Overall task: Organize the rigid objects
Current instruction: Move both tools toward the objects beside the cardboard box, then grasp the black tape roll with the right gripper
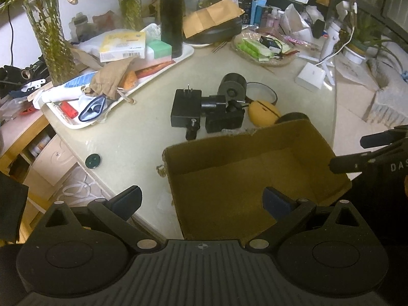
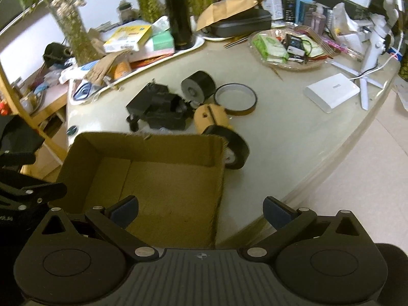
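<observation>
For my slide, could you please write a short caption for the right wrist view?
Open right gripper hovers over an empty cardboard box, with black parts and tape rolls waiting on the table.

The open cardboard box (image 1: 244, 178) sits empty on the pale table (image 1: 142, 132). The left gripper (image 1: 201, 201) hangs over its near wall, fingers (image 1: 127, 199) spread wide. Just beyond the box's far wall lie a black plug adapter (image 1: 185, 108), a black roller (image 1: 233, 85) and a yellow piece (image 1: 262, 113).

Cardboard box (image 1: 255, 178) interior free; black parts cluster (image 1: 204, 109) crowds far wall.
</observation>
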`<state>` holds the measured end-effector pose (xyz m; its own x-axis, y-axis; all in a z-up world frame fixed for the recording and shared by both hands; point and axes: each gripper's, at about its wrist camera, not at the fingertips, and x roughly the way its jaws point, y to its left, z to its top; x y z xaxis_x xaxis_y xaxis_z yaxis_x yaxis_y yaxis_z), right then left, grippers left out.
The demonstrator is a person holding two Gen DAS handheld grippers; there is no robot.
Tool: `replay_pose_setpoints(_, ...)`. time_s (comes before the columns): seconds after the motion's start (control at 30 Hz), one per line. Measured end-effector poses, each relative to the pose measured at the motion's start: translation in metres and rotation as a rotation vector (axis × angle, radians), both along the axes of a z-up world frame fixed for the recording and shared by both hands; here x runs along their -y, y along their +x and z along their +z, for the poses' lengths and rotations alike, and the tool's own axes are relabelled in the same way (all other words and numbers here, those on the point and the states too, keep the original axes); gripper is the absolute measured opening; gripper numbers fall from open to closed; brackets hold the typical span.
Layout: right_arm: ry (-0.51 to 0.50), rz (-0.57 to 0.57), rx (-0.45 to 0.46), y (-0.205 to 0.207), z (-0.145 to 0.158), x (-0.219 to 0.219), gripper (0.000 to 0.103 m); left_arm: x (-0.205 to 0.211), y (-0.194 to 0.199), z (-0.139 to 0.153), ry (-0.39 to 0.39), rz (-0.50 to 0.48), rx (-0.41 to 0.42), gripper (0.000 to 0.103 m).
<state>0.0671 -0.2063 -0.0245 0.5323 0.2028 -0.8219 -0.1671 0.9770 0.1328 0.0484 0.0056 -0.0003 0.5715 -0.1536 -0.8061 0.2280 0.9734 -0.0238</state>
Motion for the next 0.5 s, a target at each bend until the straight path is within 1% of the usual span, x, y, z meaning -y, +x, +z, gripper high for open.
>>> replay_pose_setpoints(0.3, 0.017, -0.044, 0.03, 0.025, 0.001, 0.011, 0.103, -0.004, 0.016, 0.001, -0.035, -0.008, 0.007, 0.103)
replay_pose_setpoints(0.5, 0.071, -0.095, -0.014, 0.048, -0.003, 0.022, 0.103, -0.007, 0.027, 0.002, -0.063, -0.01, 0.028, 0.103)
